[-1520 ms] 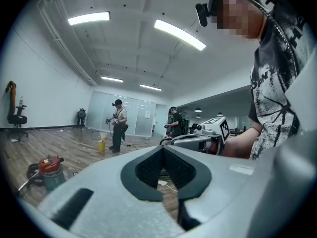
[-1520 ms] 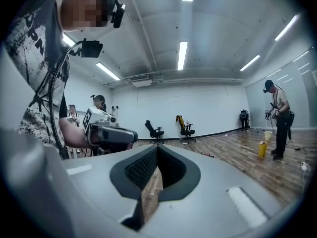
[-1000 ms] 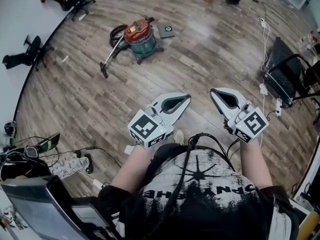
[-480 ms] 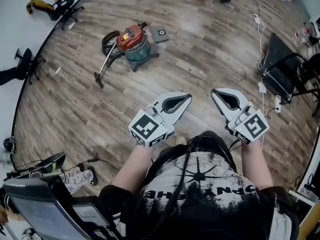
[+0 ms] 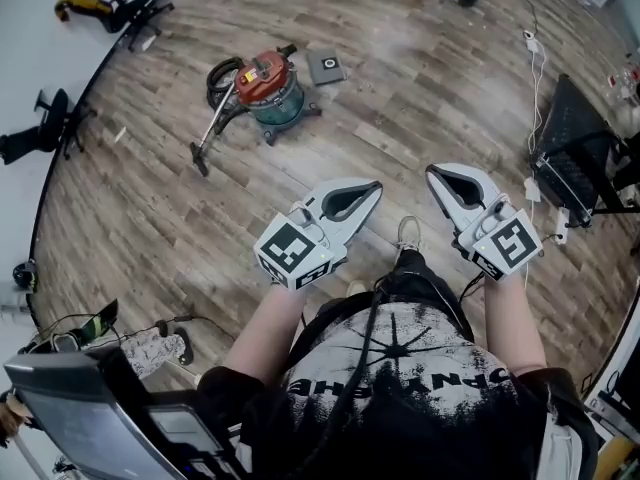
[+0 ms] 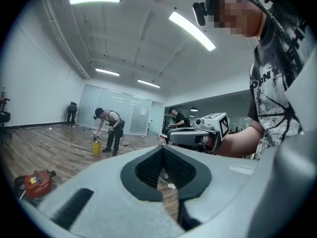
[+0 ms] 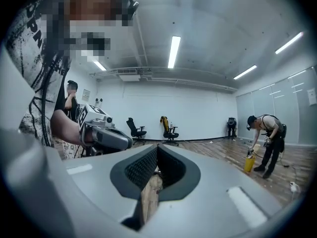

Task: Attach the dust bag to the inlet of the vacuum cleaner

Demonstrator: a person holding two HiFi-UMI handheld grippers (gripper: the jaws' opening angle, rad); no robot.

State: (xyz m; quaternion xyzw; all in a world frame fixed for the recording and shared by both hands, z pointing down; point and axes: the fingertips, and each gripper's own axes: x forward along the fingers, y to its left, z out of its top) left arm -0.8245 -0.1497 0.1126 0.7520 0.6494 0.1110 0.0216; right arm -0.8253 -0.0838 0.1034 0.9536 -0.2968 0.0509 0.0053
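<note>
The vacuum cleaner (image 5: 268,80), with a red top on a teal drum, stands on the wood floor far ahead. Its hose and wand (image 5: 208,133) lie to its left. A flat grey square, seemingly the dust bag (image 5: 327,65), lies just right of it. My left gripper (image 5: 374,187) and right gripper (image 5: 432,174) are held side by side at waist height, far from both, each shut and empty. The left gripper view shows its shut jaws (image 6: 162,149), the vacuum cleaner (image 6: 37,180) low at the left, and the right gripper (image 6: 190,137). The right gripper's (image 7: 157,148) jaws are also closed.
Office chairs (image 5: 50,128) stand along the left wall. A black frame (image 5: 575,153) and cables (image 5: 530,63) are at the right. A person (image 6: 110,130) bends over a yellow bucket (image 6: 96,148) at the far end. A laptop (image 5: 80,418) sits at the lower left.
The person has stepped forward, and a shoe now shows between the grippers. Both grippers travelled along side by side, staying shut and empty.
</note>
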